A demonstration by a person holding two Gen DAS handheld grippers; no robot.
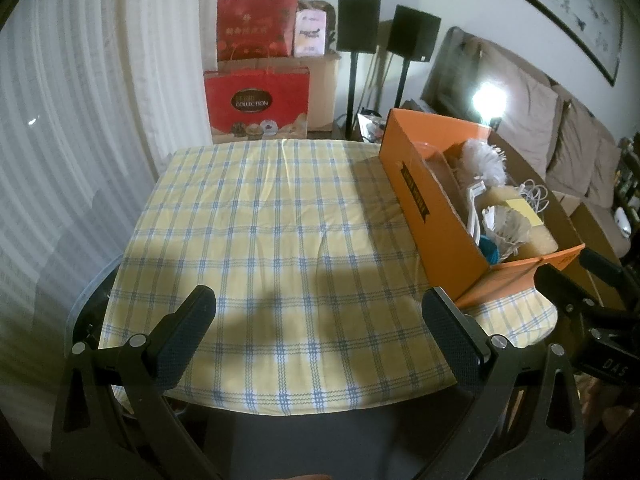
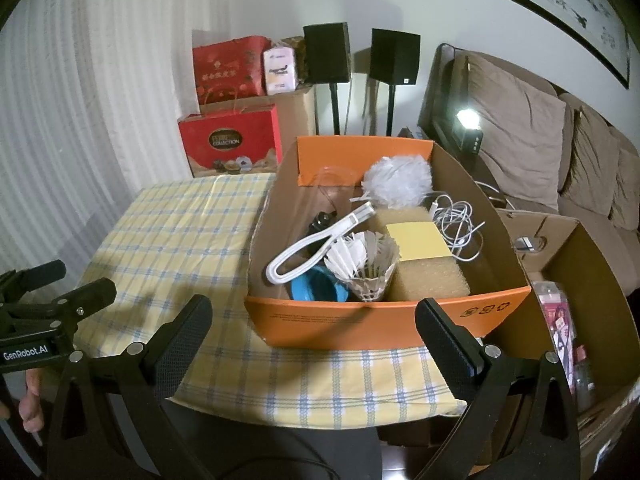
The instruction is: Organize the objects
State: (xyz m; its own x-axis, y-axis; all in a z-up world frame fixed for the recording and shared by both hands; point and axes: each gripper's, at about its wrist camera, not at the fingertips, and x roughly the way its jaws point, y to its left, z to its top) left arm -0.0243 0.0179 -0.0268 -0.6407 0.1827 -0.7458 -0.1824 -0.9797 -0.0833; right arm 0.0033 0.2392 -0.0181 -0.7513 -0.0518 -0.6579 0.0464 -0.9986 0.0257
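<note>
An orange cardboard box [image 2: 360,322] stands on the right side of the checked tablecloth [image 2: 180,232]. It holds a shuttlecock [image 2: 366,266], a white handle tool [image 2: 316,248], a blue object [image 2: 316,288], a sponge block with a yellow note [image 2: 420,240], a white cable [image 2: 456,220], a white fluffy ball [image 2: 400,180] and a clear cup [image 2: 332,180]. The box also shows in the left wrist view [image 1: 436,208]. My right gripper [image 2: 314,334] is open and empty in front of the box. My left gripper [image 1: 320,324] is open and empty over the bare cloth [image 1: 260,220].
A large brown carton [image 2: 580,280] with packets stands right of the table. Red gift bags [image 2: 232,140], two speakers on stands [image 2: 326,54] and a sofa with cushions [image 2: 520,140] are behind. A curtain [image 1: 60,140] hangs left. The left gripper shows in the right view [image 2: 48,308].
</note>
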